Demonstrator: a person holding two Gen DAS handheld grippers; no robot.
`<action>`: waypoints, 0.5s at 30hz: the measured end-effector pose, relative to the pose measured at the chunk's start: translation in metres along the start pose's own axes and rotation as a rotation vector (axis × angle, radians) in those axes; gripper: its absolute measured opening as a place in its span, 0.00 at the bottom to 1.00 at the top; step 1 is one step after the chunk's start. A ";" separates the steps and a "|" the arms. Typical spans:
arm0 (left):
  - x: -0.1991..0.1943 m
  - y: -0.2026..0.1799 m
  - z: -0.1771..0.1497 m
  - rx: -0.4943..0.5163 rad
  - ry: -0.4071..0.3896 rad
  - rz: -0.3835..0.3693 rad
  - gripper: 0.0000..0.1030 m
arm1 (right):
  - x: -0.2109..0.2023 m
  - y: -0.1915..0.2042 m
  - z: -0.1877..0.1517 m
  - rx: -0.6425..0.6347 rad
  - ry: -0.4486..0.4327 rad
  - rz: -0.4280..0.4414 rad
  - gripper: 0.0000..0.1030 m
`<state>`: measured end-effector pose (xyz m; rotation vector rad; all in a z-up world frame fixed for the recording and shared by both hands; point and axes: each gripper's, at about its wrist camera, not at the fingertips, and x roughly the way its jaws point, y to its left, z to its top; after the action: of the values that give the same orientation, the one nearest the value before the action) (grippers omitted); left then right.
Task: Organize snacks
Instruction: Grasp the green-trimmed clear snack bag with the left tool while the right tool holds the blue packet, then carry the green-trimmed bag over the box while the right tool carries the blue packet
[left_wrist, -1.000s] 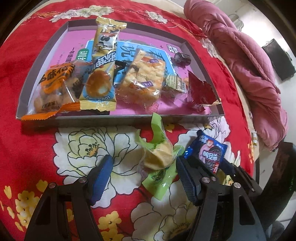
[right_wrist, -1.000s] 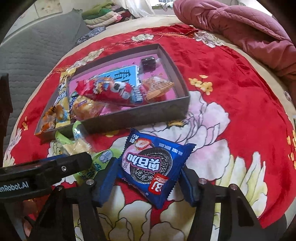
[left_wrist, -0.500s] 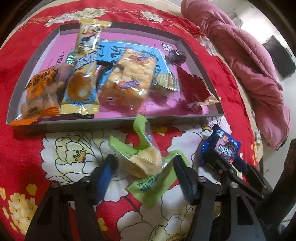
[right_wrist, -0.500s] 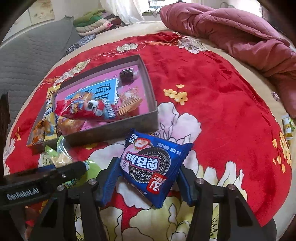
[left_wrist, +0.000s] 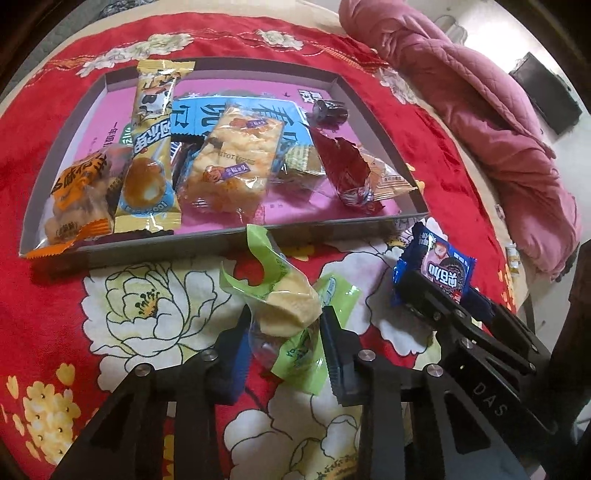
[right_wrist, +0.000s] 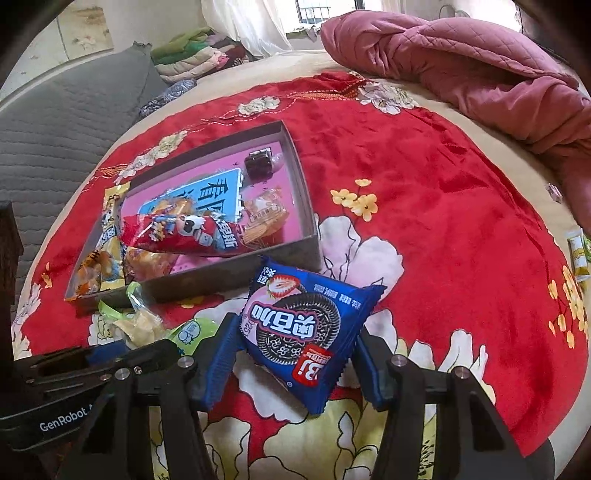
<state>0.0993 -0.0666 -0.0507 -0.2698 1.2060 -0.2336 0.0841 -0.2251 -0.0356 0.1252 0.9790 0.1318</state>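
Box (left_wrist: 229, 236) on blanket (left_wrist: 55, 325), toward far-left corner. In box: packets side by side along near wall, wrapped candy (left_wrist: 330, 112) at far-right corner. Just before near wall, on blanket: cake packet (left_wrist: 284, 306) left, cookie packet (right_wrist: 306, 332) right, near each other, apart. Quilt (right_wrist: 461, 70) behind blanket, far-right edge. Pillow (right_wrist: 55, 118) beyond left edge.

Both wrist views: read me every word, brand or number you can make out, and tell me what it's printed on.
"GenRobot": left gripper body, right wrist view.
"DAS": right gripper arm, left wrist view.
"123": blue cookie packet.
"TOTOT...", partial: rice cracker pack.
Chinese print on the packets and the box floor: too distorted to read.
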 end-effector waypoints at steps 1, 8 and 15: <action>-0.004 0.004 -0.002 -0.001 -0.002 -0.004 0.33 | -0.001 0.000 0.000 0.000 -0.005 0.005 0.55; -0.018 0.011 -0.005 -0.002 -0.019 -0.031 0.27 | -0.009 0.003 0.001 -0.004 -0.042 0.034 0.55; -0.028 0.016 -0.007 -0.016 -0.027 -0.053 0.25 | -0.013 0.001 0.004 0.003 -0.061 0.051 0.55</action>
<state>0.0832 -0.0428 -0.0335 -0.3182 1.1755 -0.2660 0.0802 -0.2263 -0.0224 0.1559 0.9158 0.1724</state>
